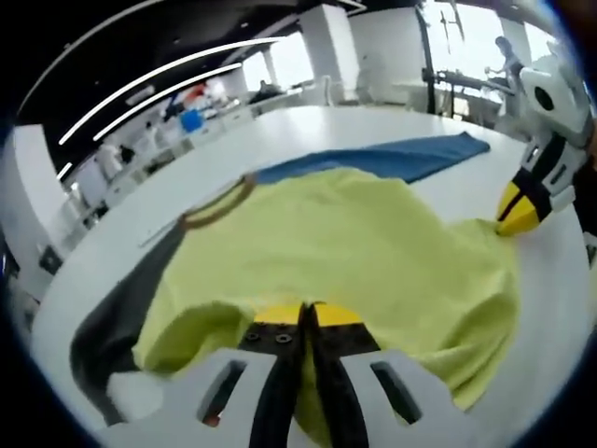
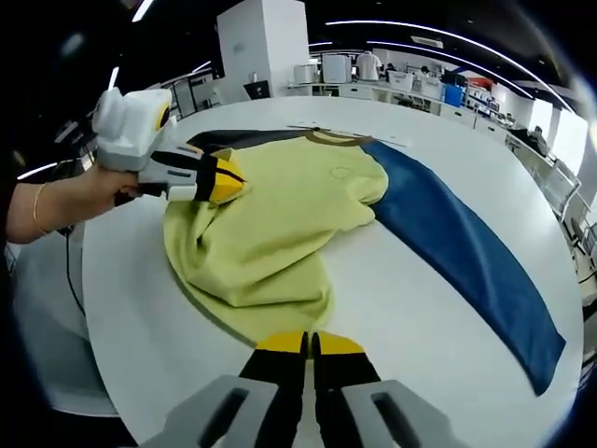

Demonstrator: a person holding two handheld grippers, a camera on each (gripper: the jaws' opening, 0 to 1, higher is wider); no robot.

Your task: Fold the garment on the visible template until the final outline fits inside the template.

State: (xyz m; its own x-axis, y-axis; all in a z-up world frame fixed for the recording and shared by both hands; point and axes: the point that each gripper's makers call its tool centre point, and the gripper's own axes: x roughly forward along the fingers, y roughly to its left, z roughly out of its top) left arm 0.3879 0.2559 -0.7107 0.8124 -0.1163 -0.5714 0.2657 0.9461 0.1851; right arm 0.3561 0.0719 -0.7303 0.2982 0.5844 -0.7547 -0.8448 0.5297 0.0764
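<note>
the left gripper (image 1: 305, 315) was clamped on the yellow shirt (image 2: 270, 219); the right gripper (image 2: 309, 343), jaws together, sat just off its near hem.

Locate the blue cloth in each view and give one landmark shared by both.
Left gripper view: blue cloth lies upper centre-right, behind the yellow garment.
Right gripper view: blue cloth runs diagonally down the right side.
Shared landmark: the yellow garment beside it.
</note>
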